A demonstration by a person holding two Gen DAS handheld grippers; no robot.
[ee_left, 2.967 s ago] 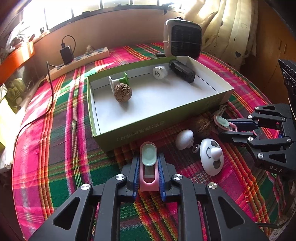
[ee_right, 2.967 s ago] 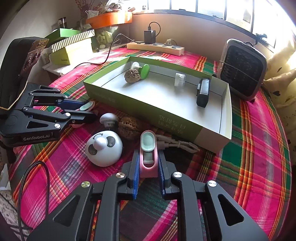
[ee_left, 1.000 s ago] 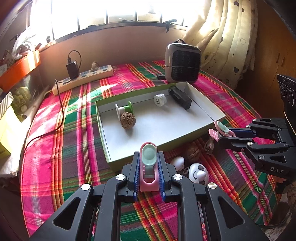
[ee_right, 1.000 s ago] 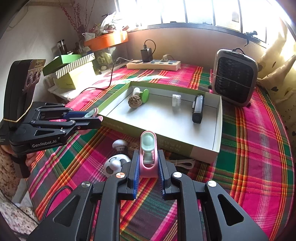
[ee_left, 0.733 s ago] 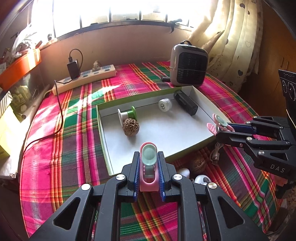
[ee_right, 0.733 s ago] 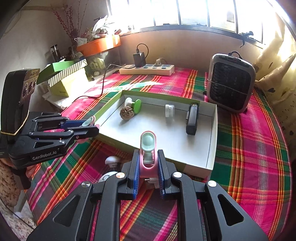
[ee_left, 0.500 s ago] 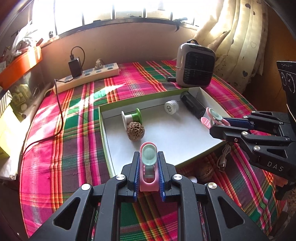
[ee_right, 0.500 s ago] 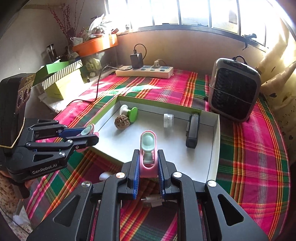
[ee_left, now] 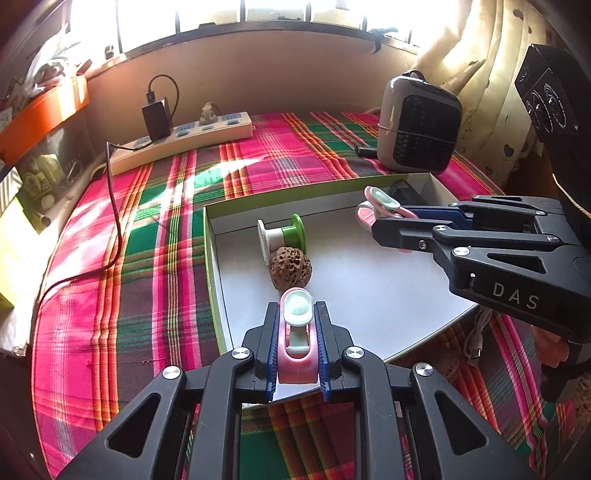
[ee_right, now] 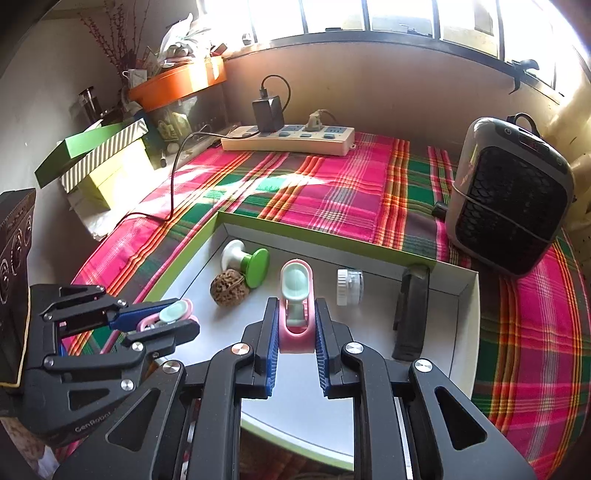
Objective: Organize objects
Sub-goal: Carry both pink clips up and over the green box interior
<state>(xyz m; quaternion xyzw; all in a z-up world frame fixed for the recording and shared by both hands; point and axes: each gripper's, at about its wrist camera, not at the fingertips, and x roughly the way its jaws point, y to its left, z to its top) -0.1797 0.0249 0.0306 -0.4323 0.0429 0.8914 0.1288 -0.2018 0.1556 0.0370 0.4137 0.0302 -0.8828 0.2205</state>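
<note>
Green-walled box (ee_left: 214,266) is waiting below you; you are holding a pink clip (ee_left: 297,339) clamped in the left gripper (ee_left: 297,354) and another (ee_right: 295,314) in the right gripper (ee_right: 295,354). Try lowering both before releasing, clear of the walnut (ee_right: 228,287).

A lived-in home room: a plaid tablecloth (ee_right: 332,195) covers the table, a power strip (ee_right: 288,138) and barred window (ee_right: 369,18) sit at the top, a heart-print curtain (ee_left: 495,92) hangs upper right, and a small heater (ee_right: 509,195) stands at right.
</note>
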